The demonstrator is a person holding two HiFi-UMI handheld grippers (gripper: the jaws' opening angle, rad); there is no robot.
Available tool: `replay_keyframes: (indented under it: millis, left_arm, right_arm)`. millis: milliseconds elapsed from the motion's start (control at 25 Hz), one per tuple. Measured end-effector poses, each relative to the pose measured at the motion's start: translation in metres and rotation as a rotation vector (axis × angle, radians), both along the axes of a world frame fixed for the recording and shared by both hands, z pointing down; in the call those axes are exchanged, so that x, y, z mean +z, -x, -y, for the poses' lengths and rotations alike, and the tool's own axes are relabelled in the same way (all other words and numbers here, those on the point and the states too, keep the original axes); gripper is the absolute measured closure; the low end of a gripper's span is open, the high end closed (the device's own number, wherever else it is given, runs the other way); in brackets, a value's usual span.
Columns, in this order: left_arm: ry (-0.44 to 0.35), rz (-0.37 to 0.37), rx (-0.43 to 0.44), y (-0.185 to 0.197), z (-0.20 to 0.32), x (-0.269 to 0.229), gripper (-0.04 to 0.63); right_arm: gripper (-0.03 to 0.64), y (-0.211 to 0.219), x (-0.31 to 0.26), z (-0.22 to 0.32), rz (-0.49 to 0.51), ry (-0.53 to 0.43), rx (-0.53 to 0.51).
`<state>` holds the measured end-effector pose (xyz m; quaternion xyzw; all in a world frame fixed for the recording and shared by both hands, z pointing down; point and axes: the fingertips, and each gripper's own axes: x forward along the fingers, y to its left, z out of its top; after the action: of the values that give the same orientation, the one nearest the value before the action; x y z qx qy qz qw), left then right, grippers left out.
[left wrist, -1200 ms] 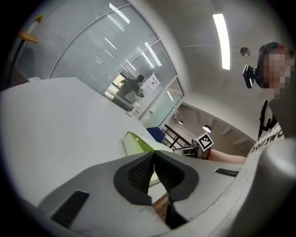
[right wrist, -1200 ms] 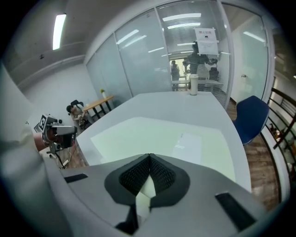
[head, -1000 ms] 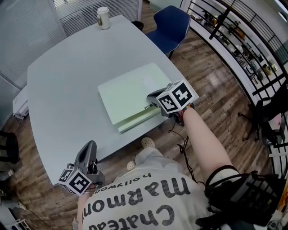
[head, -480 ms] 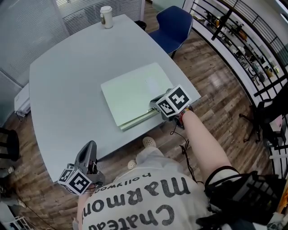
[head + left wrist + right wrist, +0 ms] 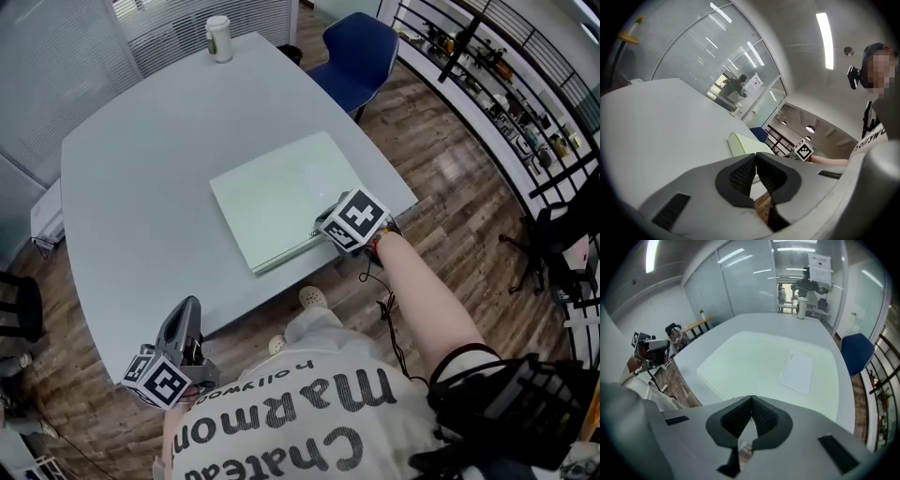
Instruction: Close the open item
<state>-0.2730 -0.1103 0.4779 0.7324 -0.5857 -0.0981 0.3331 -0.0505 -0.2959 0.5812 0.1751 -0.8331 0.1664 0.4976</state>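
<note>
A pale green folder (image 5: 281, 195) lies on the grey table (image 5: 141, 187), its cover down flat with only a thin seam along the near edge. My right gripper (image 5: 321, 226) is shut with nothing between its jaws and rests over the folder's near right corner. In the right gripper view the folder (image 5: 759, 359) fills the middle, with a white label (image 5: 798, 372) on its cover, just beyond my right gripper (image 5: 751, 399). My left gripper (image 5: 187, 307) is shut and empty, held off the table's near edge by the person's torso. The left gripper view has the folder (image 5: 743, 144) far beyond my left gripper (image 5: 755, 157).
A paper cup (image 5: 217, 37) stands at the table's far edge. A blue chair (image 5: 361, 47) sits beyond the far right corner. Black railings (image 5: 506, 84) run along the right over the wooden floor. Glass walls stand behind the table.
The folder's cover has come down from slightly raised to flat. My right gripper has sunk with it towards the near right corner. The left gripper has not moved.
</note>
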Motion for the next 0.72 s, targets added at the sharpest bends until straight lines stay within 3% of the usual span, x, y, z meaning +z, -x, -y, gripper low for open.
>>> replay_keyframes:
  millis: [160, 480, 720]
  left_arm:
    - [-0.001, -0.001, -0.001, 0.002, -0.002, -0.001, 0.591]
    - [-0.007, -0.008, 0.000, 0.010, -0.004, 0.001, 0.591]
    - [-0.021, -0.005, 0.007, 0.011, -0.010, -0.001, 0.591]
  right_arm:
    - [0.615, 0.000, 0.001, -0.001, -0.053, -0.014, -0.029]
    - [0.615, 0.003, 0.009, 0.002, -0.125, 0.077, 0.083]
    - [0.615, 0.007, 0.013, 0.000, -0.270, 0.070, 0.062]
